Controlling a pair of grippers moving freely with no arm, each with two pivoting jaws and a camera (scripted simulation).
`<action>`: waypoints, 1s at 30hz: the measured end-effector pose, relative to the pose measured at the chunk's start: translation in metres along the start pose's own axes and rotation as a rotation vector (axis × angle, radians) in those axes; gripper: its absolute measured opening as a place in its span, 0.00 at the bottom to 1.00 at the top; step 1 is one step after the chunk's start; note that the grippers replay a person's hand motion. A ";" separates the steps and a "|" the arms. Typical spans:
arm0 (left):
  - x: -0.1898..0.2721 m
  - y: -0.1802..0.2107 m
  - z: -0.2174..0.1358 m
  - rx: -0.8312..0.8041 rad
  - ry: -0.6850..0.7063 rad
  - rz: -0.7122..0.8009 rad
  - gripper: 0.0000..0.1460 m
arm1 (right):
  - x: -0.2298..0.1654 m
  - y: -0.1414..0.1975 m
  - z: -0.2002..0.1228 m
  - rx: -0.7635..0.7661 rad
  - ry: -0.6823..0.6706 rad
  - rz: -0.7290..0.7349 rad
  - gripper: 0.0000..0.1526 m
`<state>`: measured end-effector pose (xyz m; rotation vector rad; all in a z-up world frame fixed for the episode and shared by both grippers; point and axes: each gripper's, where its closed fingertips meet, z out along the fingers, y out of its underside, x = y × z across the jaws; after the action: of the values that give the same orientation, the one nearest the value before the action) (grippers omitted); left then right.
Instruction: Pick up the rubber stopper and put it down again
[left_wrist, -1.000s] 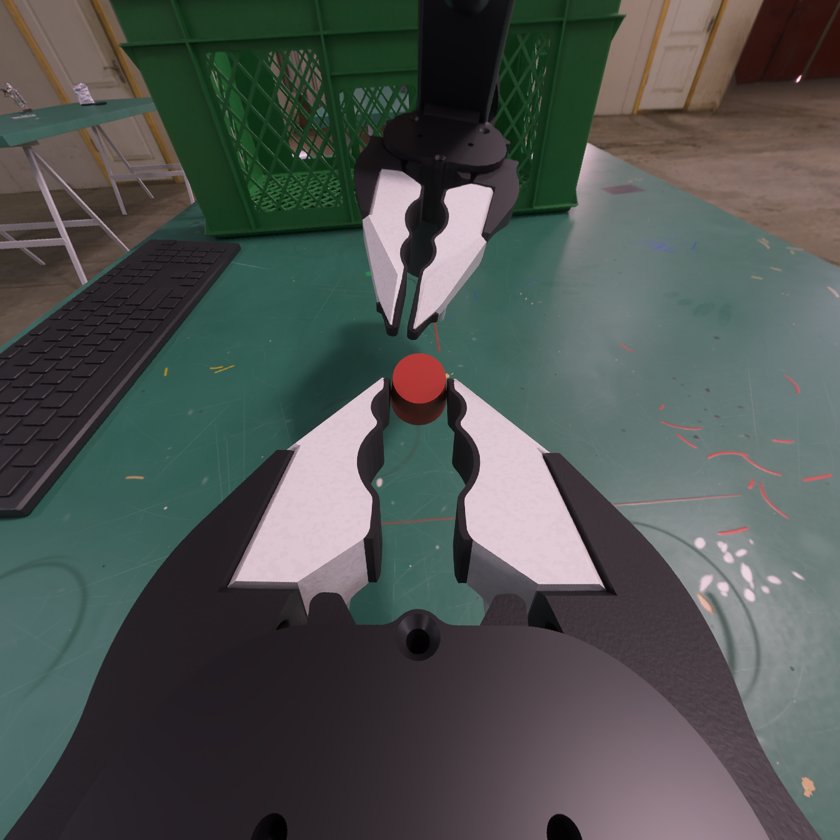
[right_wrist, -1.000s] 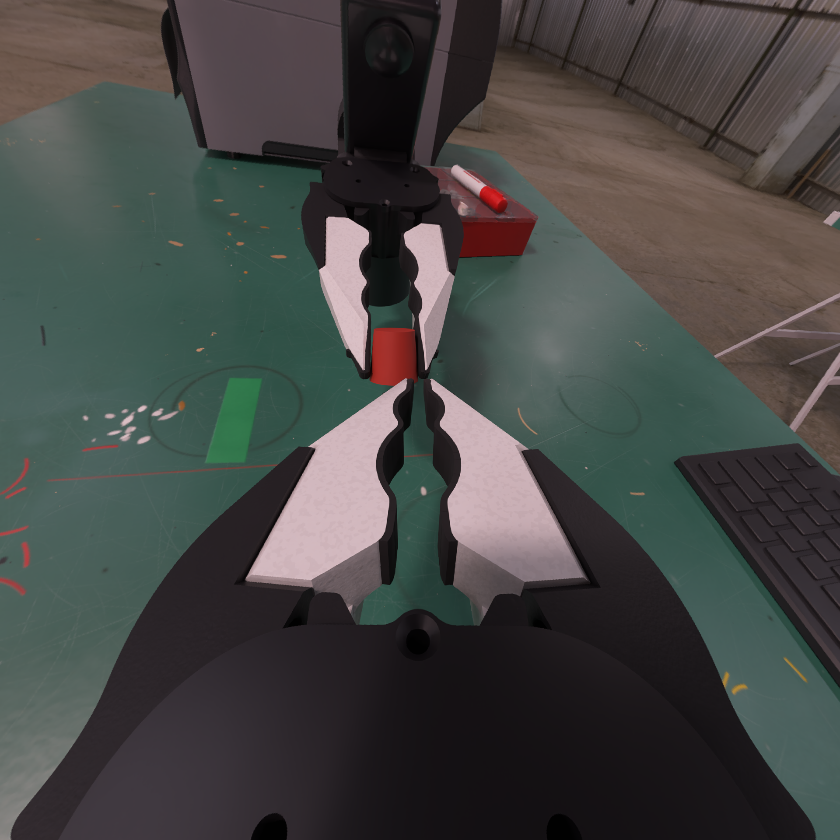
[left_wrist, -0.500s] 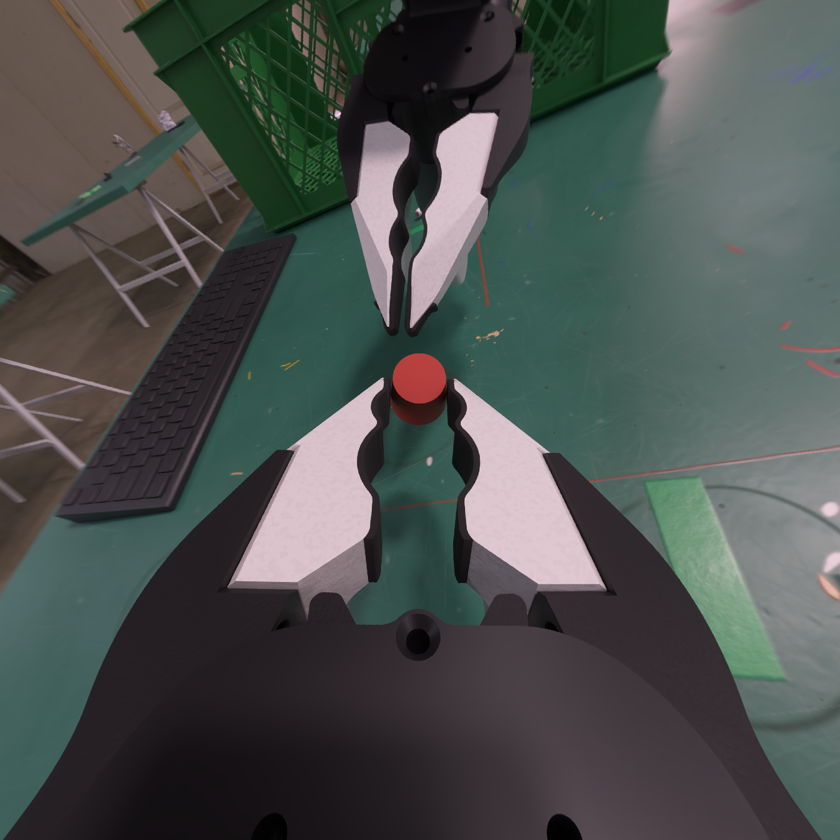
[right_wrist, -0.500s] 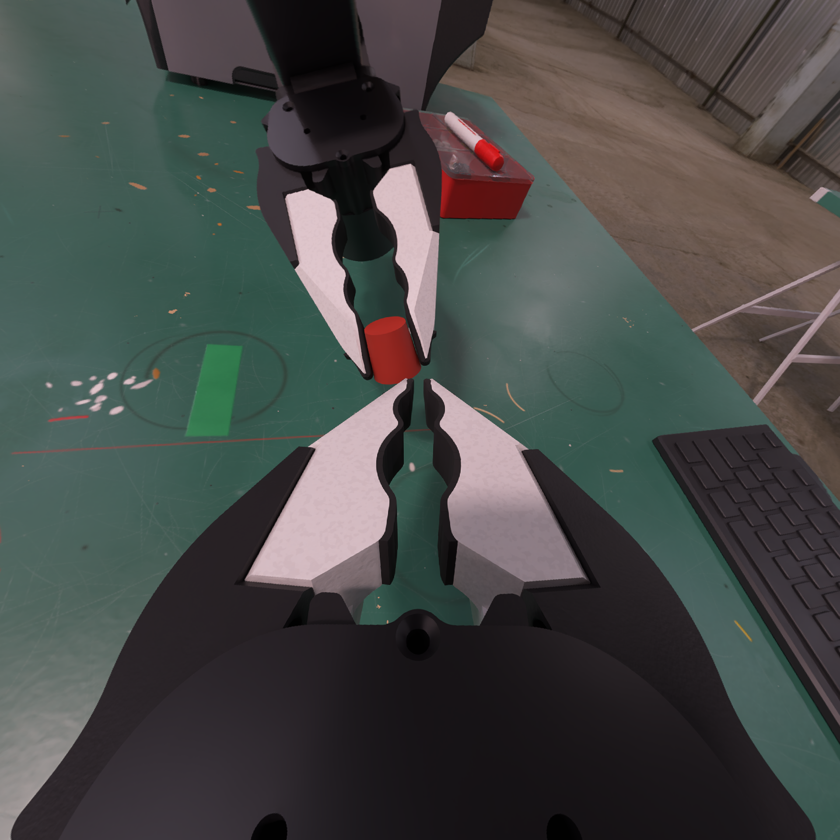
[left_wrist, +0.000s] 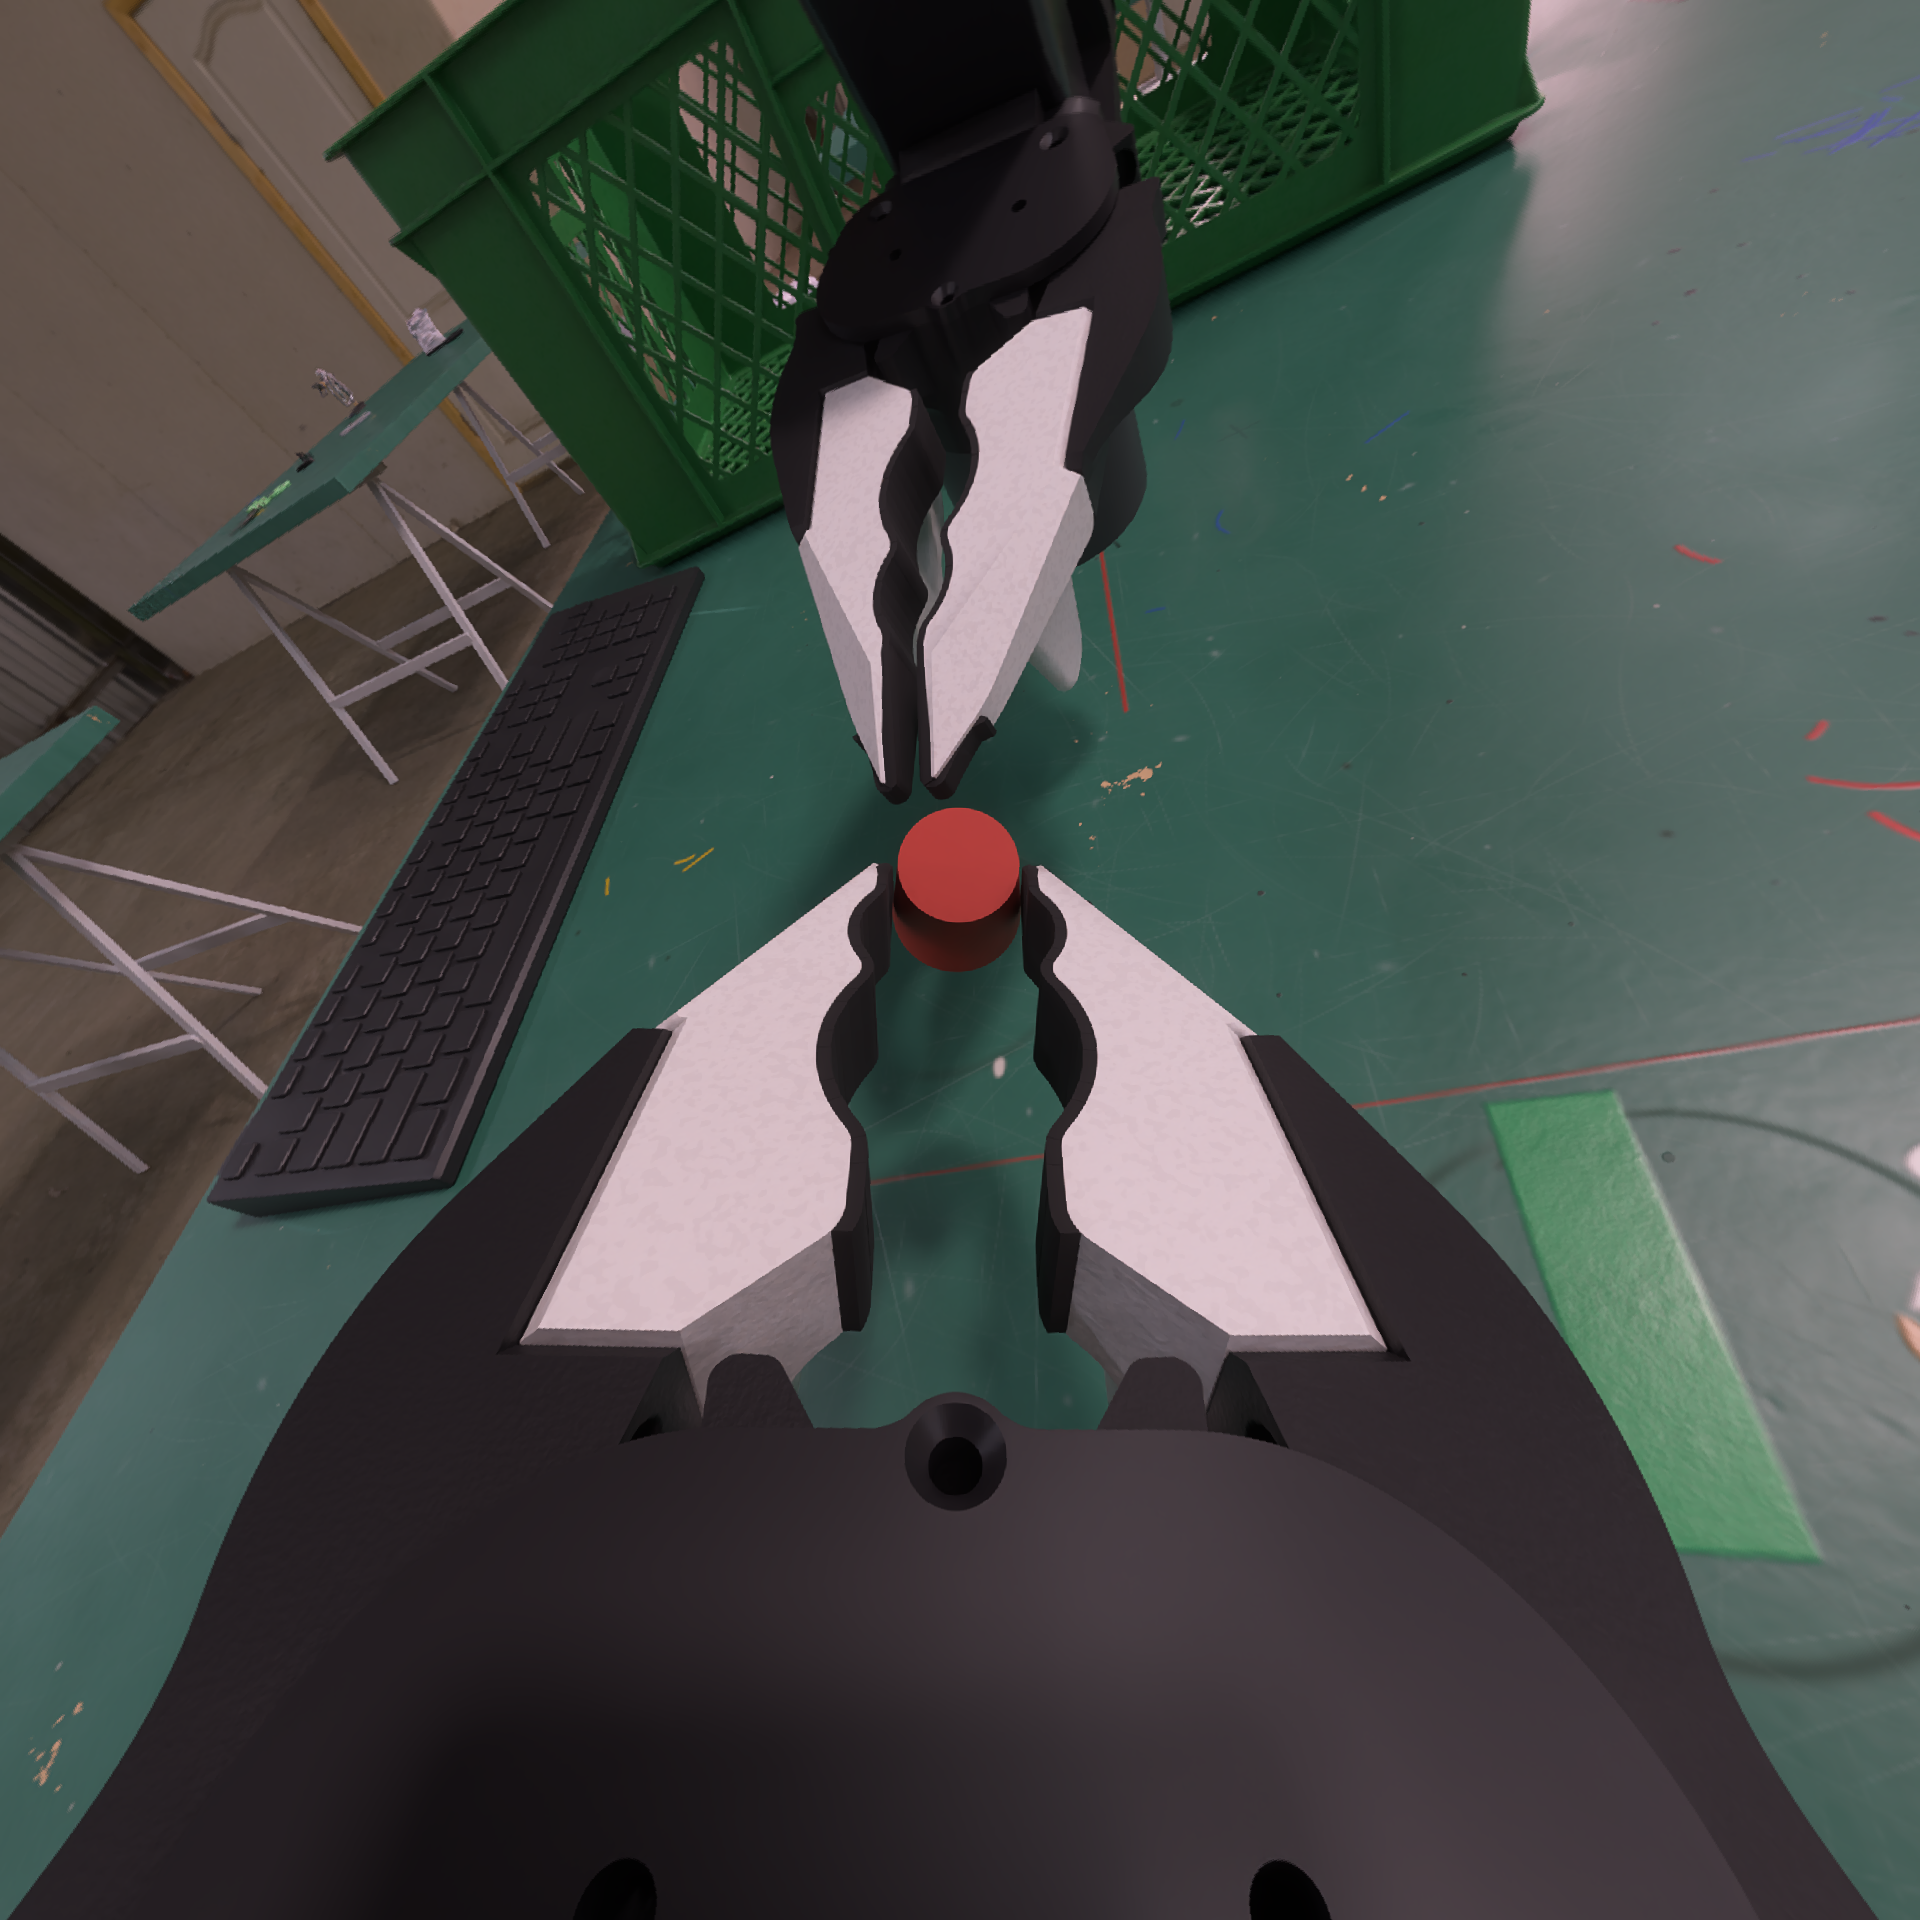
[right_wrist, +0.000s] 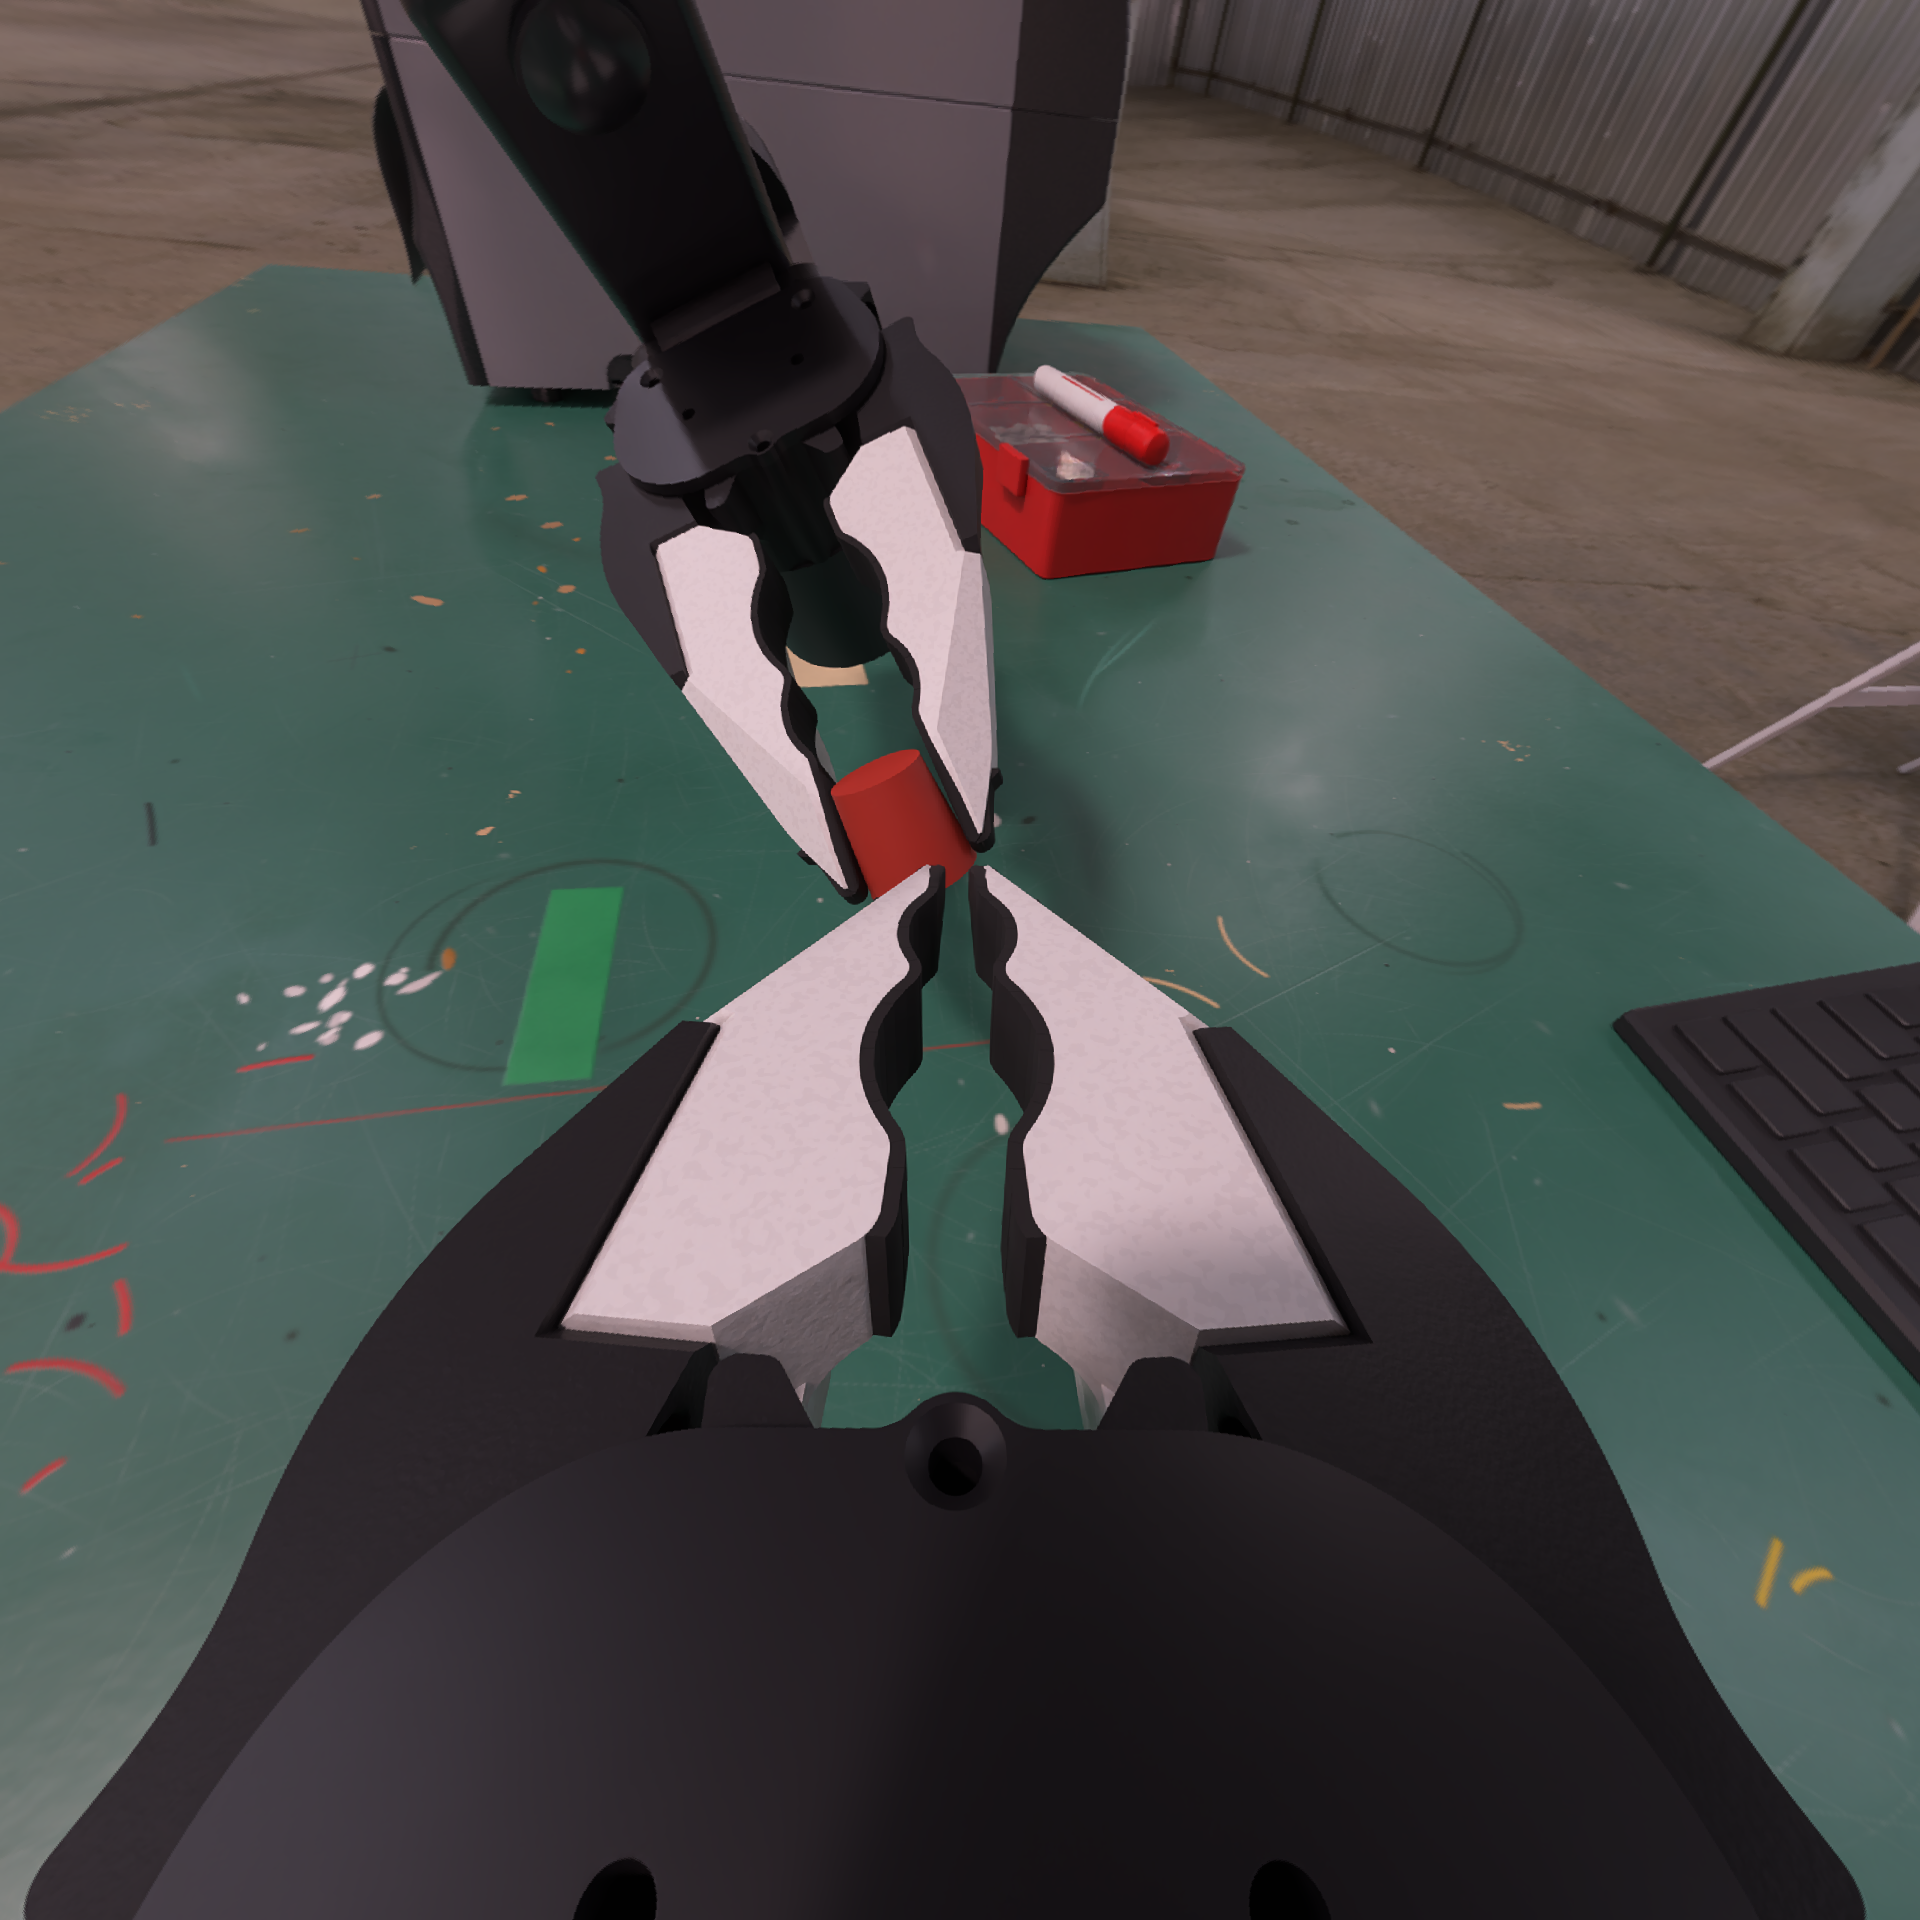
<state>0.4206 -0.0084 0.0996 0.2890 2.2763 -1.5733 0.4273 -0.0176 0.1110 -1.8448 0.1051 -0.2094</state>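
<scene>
The rubber stopper (left_wrist: 956, 868) is a short red plug. My left gripper (left_wrist: 956, 909) is shut on it at the fingertips and holds it tilted, just above the green table (left_wrist: 1455, 727). In the right wrist view the stopper (right_wrist: 894, 821) sits between the left gripper's (right_wrist: 914, 847) white fingers, leaning left. My right gripper (right_wrist: 956, 883) is shut and empty, its tips right in front of the stopper. It also shows in the left wrist view (left_wrist: 914, 784), pointing down at the stopper from the far side.
A green crate (left_wrist: 727, 260) stands at the table's far end. A black keyboard (left_wrist: 468, 914) lies along the left edge. A red box (right_wrist: 1112, 520) with a marker (right_wrist: 1101, 416) on it and a grey machine (right_wrist: 883, 208) stand behind the left gripper. A green tape strip (right_wrist: 566, 982) lies on the table.
My left gripper has lifted and swung with the stopper still in it, and the stopper now leans. My right gripper stayed shut close by.
</scene>
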 end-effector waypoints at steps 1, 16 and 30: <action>-0.001 0.001 0.000 -0.005 -0.001 0.000 0.17 | 0.001 0.000 0.000 0.000 0.011 -0.005 0.03; 0.000 0.005 0.002 -0.025 0.008 -0.002 0.17 | 0.001 -0.002 -0.005 0.022 -0.007 -0.018 0.00; 0.012 0.022 0.016 -0.149 0.031 0.003 0.17 | -0.004 0.018 -0.003 -0.178 0.003 -0.098 0.00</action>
<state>0.4202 -0.0155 0.0708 0.2795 2.3999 -1.3981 0.4239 -0.0247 0.0942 -2.0286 0.0363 -0.2783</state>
